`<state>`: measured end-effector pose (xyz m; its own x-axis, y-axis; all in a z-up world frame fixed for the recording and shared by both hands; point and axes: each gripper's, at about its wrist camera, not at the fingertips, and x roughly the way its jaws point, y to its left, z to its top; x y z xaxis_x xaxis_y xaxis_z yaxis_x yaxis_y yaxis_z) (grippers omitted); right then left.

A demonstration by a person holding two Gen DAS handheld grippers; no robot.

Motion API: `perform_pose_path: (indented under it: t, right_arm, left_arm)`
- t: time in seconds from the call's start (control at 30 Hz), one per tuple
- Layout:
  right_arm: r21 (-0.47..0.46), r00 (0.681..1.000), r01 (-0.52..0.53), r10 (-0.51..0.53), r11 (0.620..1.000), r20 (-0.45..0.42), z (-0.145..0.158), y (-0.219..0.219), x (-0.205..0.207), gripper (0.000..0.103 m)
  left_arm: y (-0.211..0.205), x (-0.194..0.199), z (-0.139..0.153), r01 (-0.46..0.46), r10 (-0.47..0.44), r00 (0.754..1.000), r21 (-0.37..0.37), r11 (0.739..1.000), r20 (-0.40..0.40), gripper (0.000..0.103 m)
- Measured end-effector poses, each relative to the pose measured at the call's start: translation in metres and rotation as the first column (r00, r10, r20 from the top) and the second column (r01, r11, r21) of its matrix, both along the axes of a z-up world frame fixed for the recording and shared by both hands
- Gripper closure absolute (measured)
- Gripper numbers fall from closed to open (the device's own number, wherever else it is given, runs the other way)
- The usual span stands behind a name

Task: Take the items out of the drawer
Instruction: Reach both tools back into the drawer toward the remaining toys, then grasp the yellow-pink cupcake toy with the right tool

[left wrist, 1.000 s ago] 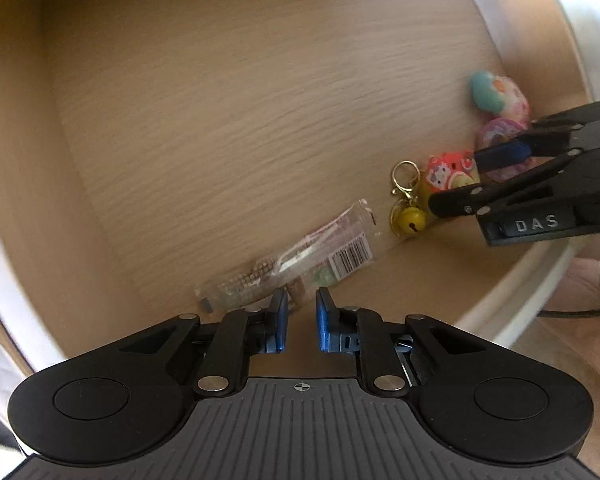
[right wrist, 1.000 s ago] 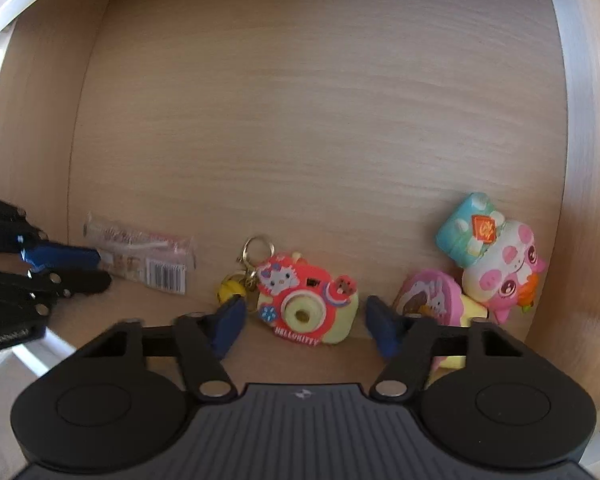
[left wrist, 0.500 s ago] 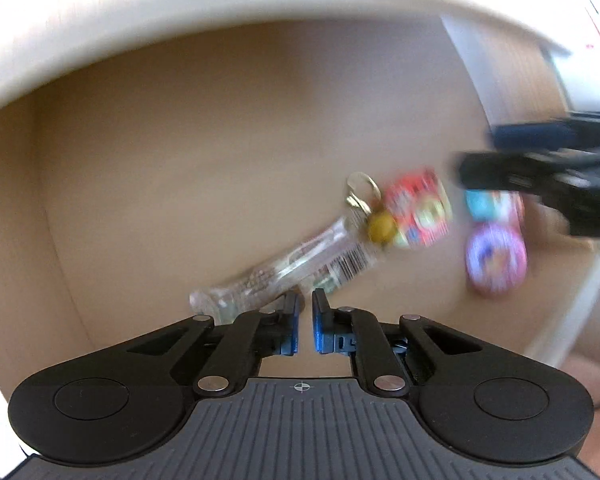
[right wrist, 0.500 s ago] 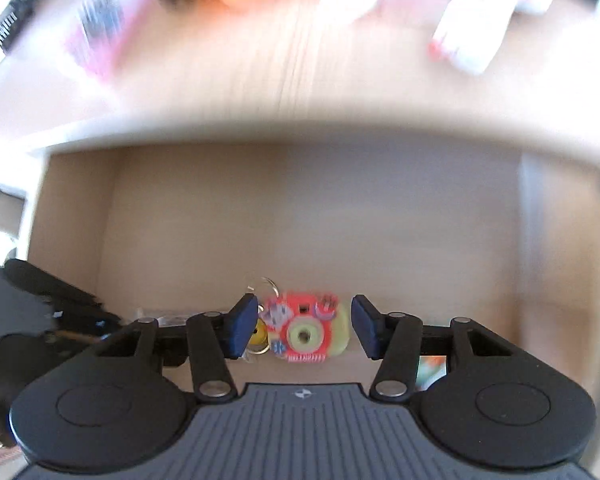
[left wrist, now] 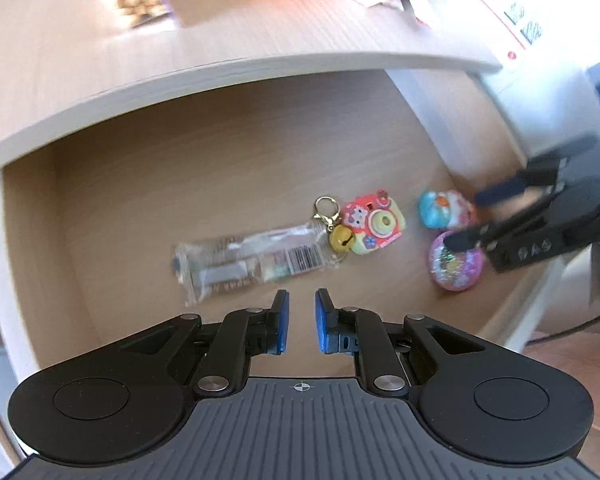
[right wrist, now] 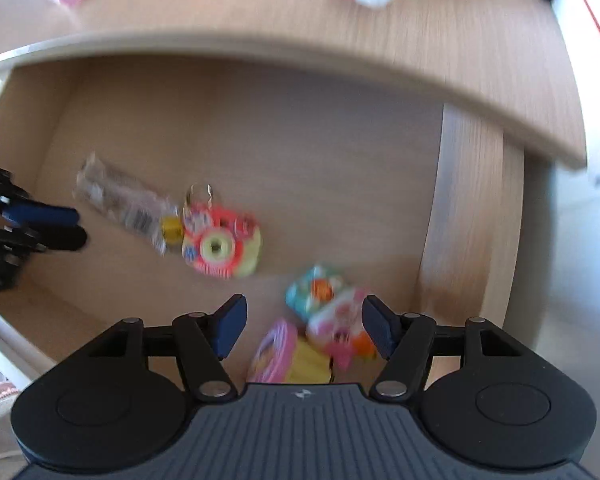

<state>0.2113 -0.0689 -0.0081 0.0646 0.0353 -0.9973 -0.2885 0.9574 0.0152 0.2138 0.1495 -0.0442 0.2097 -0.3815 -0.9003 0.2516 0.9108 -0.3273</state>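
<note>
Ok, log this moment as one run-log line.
phase: above open drawer | left gripper: open, empty | right gripper: open, empty | camera keychain, clear packet: in drawer

Your left gripper (left wrist: 299, 320) hangs over the near edge of the open light-wood drawer (left wrist: 140, 208), blue pads parted by a narrow gap, holding nothing. Just beyond lies a clear plastic barcoded packet (left wrist: 248, 258), touching a yellow bell keychain (left wrist: 340, 236) attached to a red-and-yellow toy camera (left wrist: 374, 222). Toward the drawer's right edge, your right gripper (left wrist: 482, 216), fingers apart, hovers over a pink glittery round toy (left wrist: 456, 270).
</note>
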Motion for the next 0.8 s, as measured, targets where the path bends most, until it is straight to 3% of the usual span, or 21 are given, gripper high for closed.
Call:
perform_pose_path:
  t: [0.2,0.3,0.6,0.8]
  right_arm:
    - [-0.069,0.993,0.031,-0.039,0.997,-0.113,-0.019,-0.007,-0.004,0.039]
    - [-0.062,0.988,0.051,-0.06,0.997,-0.143,-0.03,-0.011,-0.005,0.05]
    - [0.174,0.993,0.112,-0.115,0.978,0.008,-0.018,0.002,0.027,0.058]
    - [0.351,0.983,0.152,-0.177,0.924,0.042,0.003,0.001,0.031,0.058]
  left_arm:
    - [-0.005,-0.015,0.0,-0.095,0.097,0.995,-0.056,0.994,0.037,0.088]
    - [0.0,-0.02,0.005,-0.135,0.14,0.989,-0.095,0.986,0.048,0.088]
    - [0.008,-0.036,0.005,-0.162,0.164,0.986,-0.065,0.985,0.032,0.088]
    - [0.001,-0.041,0.007,-0.134,0.14,0.987,-0.069,0.989,0.084,0.088]
